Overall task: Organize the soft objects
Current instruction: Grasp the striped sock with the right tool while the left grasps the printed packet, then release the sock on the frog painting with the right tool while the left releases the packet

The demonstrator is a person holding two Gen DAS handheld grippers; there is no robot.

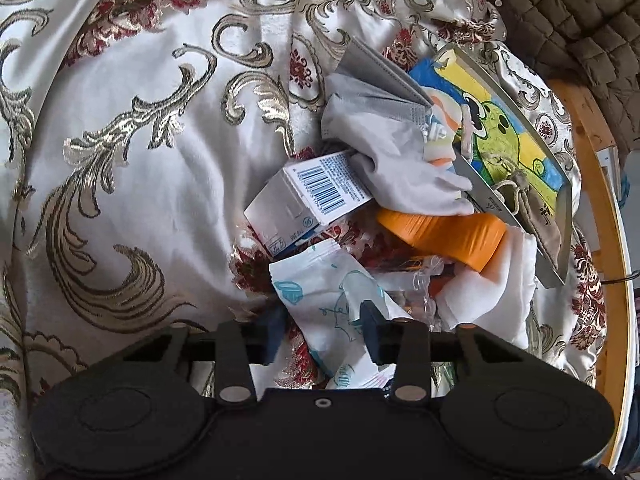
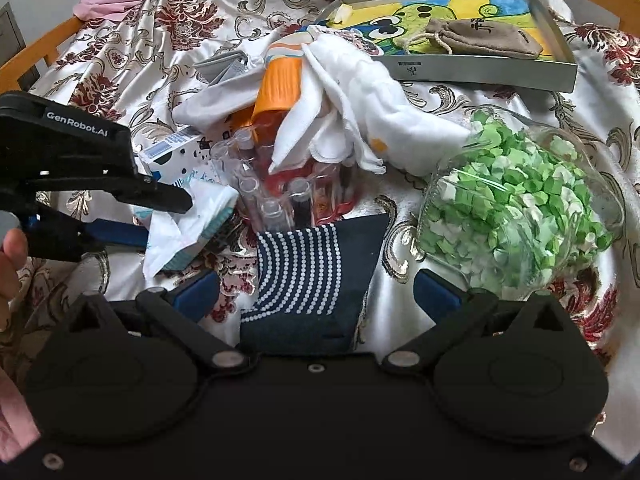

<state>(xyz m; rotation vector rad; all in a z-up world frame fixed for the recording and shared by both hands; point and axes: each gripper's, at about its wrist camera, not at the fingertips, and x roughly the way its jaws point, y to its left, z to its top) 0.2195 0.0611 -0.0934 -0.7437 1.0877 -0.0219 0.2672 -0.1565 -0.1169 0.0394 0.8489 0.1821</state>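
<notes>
L gripper pinching white tissue pack at near edge of pile on floral bedspread. R gripper spread wide around dark dotted sock, pads not touching it, near-centre, left of glass jar.

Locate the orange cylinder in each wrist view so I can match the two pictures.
Left wrist: the orange cylinder lies right of centre, under the grey glove, beside the framed frog picture.
Right wrist: the orange cylinder sits upper centre, partly draped by the white cloth.
Shared landmark: the framed frog picture, with a tan pouch on it.
</notes>
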